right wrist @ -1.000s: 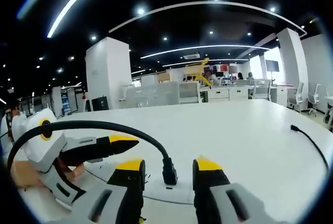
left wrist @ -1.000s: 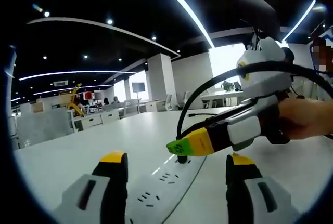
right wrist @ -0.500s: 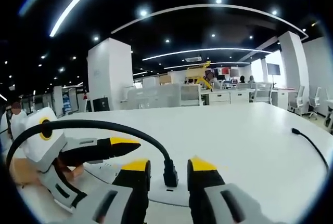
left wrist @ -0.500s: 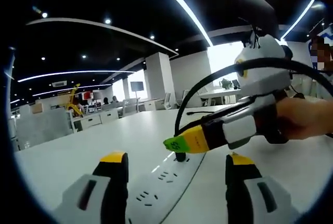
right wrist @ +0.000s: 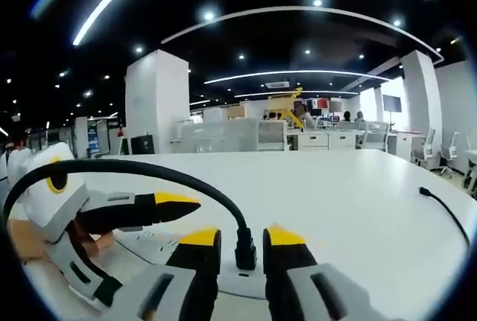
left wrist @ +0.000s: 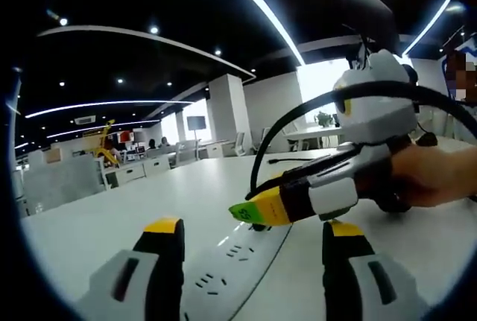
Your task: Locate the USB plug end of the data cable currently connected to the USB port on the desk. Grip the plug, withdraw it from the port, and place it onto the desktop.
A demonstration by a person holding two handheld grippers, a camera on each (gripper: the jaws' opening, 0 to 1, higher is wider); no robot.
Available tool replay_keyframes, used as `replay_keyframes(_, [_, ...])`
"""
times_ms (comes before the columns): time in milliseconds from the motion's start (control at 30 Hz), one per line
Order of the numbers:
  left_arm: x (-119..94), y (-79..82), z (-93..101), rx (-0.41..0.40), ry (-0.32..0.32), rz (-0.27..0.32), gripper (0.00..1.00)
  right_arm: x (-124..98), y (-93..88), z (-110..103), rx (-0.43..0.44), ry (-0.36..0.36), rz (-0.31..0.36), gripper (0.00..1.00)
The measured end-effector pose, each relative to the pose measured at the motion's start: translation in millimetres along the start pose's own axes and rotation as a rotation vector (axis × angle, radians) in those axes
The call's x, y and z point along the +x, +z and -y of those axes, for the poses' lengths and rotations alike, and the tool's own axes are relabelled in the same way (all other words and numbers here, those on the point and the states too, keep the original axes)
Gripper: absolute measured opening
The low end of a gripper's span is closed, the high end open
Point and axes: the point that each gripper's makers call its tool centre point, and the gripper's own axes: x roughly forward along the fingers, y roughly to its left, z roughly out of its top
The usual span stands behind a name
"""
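A broad white desktop (right wrist: 358, 187) stretches across an open-plan office, carrying a long white power strip (left wrist: 231, 261) with socket slots and a USB port at its far end. From that strip a thick black data cable (right wrist: 149, 170) arches up and over, ending in a black USB plug (right wrist: 244, 250) that stands upright in the port. In the right gripper view, the right gripper (right wrist: 240, 237), grey-bodied with yellow-tipped jaws, has its jaws drawn narrow on either side of the plug, close against it; whether they actually touch it cannot be told from this angle. The same gripper appears in the left gripper view (left wrist: 250, 213), reaching in from the right with a person's hand (left wrist: 432, 176) around its handle, its yellow tip over the far end of the strip. The left gripper (left wrist: 250, 235) holds its jaws wide apart with nothing between them, straddling the near part of the power strip; in the right gripper view it sits just left of the plug (right wrist: 175, 205). The cable's loose end, a small black connector (right wrist: 425, 191), lies on the desktop well apart to the right.
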Motion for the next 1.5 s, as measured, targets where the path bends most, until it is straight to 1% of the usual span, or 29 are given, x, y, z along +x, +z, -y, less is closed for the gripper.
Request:
replay_keyframes(200, [1, 0.0, -1.7, -0.003, 0.001, -0.001, 0.76, 3, 0.5, 4, 0.004, -0.011, 0.005, 0.23])
replay_keyframes(567, [1, -0.6, -7.4, -0.002, 0.012, -0.007, 0.76, 9, 1.1, 3, 0.034, -0.010, 0.011, 0.21])
replay_keyframes(1033, [1, 0.1, -8.7, -0.003, 0.010, -0.004, 0.75, 14, 2.5, 1, 0.036, -0.018, 0.009, 0.16])
replay_keyframes(1100, [1, -0.3, -8.5, -0.001, 0.010, -0.006, 0.75, 13, 2.6, 1, 0.036, -0.022, 0.008, 0.14])
replay_keyframes(1233, [1, -0.6, -8.3, 0.000, 0.011, -0.006, 0.75, 13, 2.2, 1, 0.039, -0.031, 0.004, 0.12])
replay_keyframes(1367, [1, -1.4, -7.8, 0.003, 0.011, -0.009, 0.75, 13, 2.5, -1, 0.018, -0.046, -0.008, 0.11])
replay_keyframes(1500, [0, -1.5, -7.8, 0.004, 0.012, -0.008, 0.75, 14, 2.3, 2, 0.020, -0.064, -0.016, 0.10])
